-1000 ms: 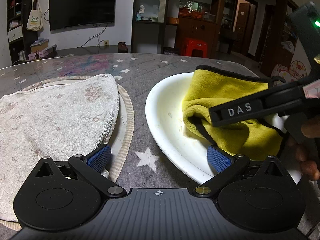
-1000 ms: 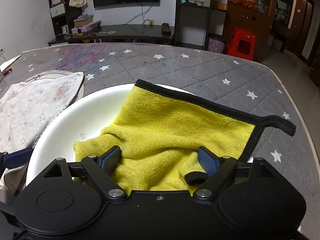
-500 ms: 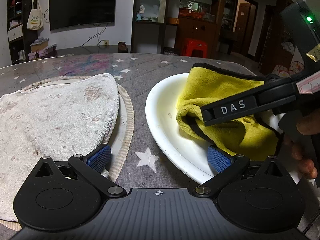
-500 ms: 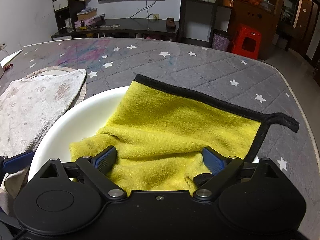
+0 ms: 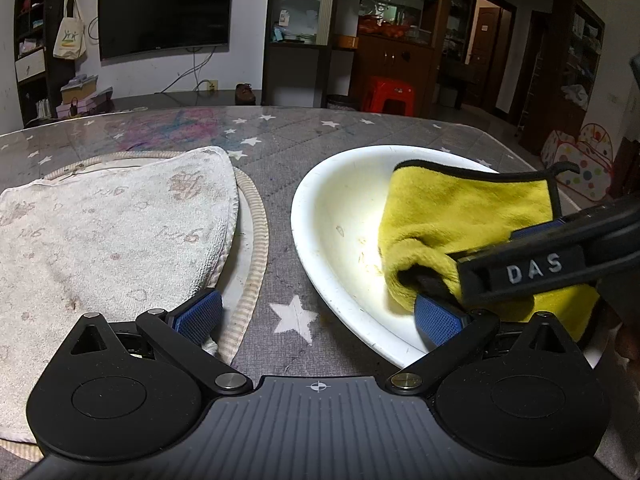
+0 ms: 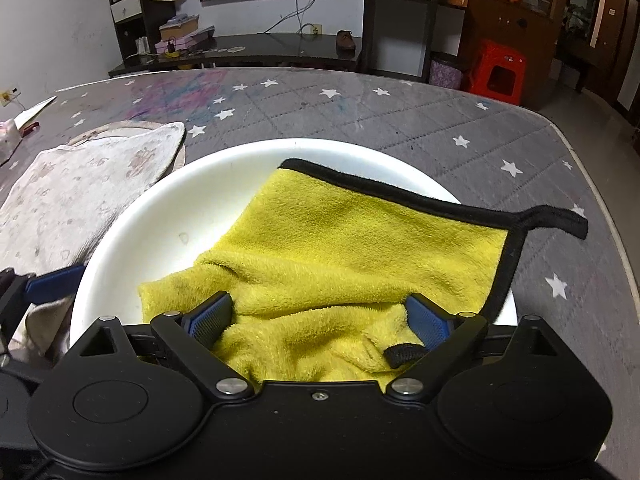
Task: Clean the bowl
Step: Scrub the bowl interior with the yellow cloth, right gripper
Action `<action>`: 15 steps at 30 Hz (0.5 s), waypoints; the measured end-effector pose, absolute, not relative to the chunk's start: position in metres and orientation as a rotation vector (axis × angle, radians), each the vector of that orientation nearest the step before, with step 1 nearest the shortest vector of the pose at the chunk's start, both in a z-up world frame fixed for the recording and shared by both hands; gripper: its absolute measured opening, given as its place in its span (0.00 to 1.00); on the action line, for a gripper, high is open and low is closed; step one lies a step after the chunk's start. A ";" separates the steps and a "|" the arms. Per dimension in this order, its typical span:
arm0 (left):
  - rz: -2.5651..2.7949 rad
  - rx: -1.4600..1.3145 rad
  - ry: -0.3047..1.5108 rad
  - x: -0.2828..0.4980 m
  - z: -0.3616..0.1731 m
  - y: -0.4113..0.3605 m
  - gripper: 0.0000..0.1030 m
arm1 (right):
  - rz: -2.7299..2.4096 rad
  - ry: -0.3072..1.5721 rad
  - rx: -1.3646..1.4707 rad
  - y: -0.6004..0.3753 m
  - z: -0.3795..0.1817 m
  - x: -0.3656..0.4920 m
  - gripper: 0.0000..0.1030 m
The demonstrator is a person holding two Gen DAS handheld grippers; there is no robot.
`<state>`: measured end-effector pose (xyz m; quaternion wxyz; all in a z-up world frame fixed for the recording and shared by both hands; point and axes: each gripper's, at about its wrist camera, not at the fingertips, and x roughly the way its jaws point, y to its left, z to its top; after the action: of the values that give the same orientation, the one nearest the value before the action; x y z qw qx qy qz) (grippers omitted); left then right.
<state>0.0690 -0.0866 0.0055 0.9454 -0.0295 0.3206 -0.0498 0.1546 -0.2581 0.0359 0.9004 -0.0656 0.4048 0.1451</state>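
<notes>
A white bowl (image 5: 336, 208) sits on the grey star-patterned table; it also shows in the right wrist view (image 6: 160, 220). A yellow cloth with black trim (image 6: 340, 248) lies inside it, also seen in the left wrist view (image 5: 464, 216). My right gripper (image 6: 320, 316) has its jaws wide with the bunched cloth between them, pressing it into the bowl. My left gripper (image 5: 316, 314) is open, its jaws straddling the bowl's near-left rim, right pad inside the bowl. The right gripper's black body marked DAS (image 5: 536, 268) crosses the left wrist view.
A stained white towel (image 5: 108, 224) lies on a round woven mat (image 5: 256, 248) left of the bowl. The table's right edge (image 6: 592, 184) curves away. A red stool (image 5: 390, 94) and cabinets stand behind.
The right gripper and the yellow cloth slid left across the bowl, then back to the right, uncovering the bowl's left inner wall. The left gripper has stayed put.
</notes>
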 end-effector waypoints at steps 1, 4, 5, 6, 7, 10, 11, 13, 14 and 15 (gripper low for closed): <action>-0.102 -0.060 0.653 0.069 0.006 -0.086 1.00 | 0.301 0.839 -0.136 -0.258 0.036 0.154 0.92; -0.102 -0.061 0.653 0.069 0.006 -0.086 1.00 | 0.302 0.843 -0.136 -0.259 0.036 0.153 0.92; -0.101 -0.061 0.653 0.069 0.006 -0.086 1.00 | 0.302 0.844 -0.135 -0.259 0.036 0.153 0.92; -0.101 -0.062 0.653 0.069 0.006 -0.086 1.00 | 0.302 0.845 -0.135 -0.259 0.036 0.152 0.92; -0.101 -0.062 0.653 0.069 0.006 -0.086 1.00 | 0.303 0.846 -0.135 -0.259 0.036 0.152 0.92; -0.101 -0.062 0.653 0.069 0.006 -0.086 1.00 | 0.304 0.850 -0.135 -0.260 0.036 0.151 0.92; -0.101 -0.062 0.653 0.069 0.006 -0.086 1.00 | 0.304 0.851 -0.135 -0.260 0.036 0.150 0.92; -0.101 -0.061 0.653 0.069 0.006 -0.086 1.00 | 0.305 0.854 -0.135 -0.261 0.036 0.149 0.92; -0.101 -0.061 0.653 0.069 0.006 -0.086 1.00 | 0.305 0.855 -0.135 -0.261 0.036 0.149 0.92; -0.101 -0.061 0.653 0.069 0.006 -0.086 1.00 | 0.305 0.856 -0.135 -0.261 0.036 0.149 0.92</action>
<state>0.0686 -0.0857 0.0061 0.9455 -0.0300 0.3206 -0.0495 0.1486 -0.2609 0.0358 0.8963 -0.0651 0.4131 0.1474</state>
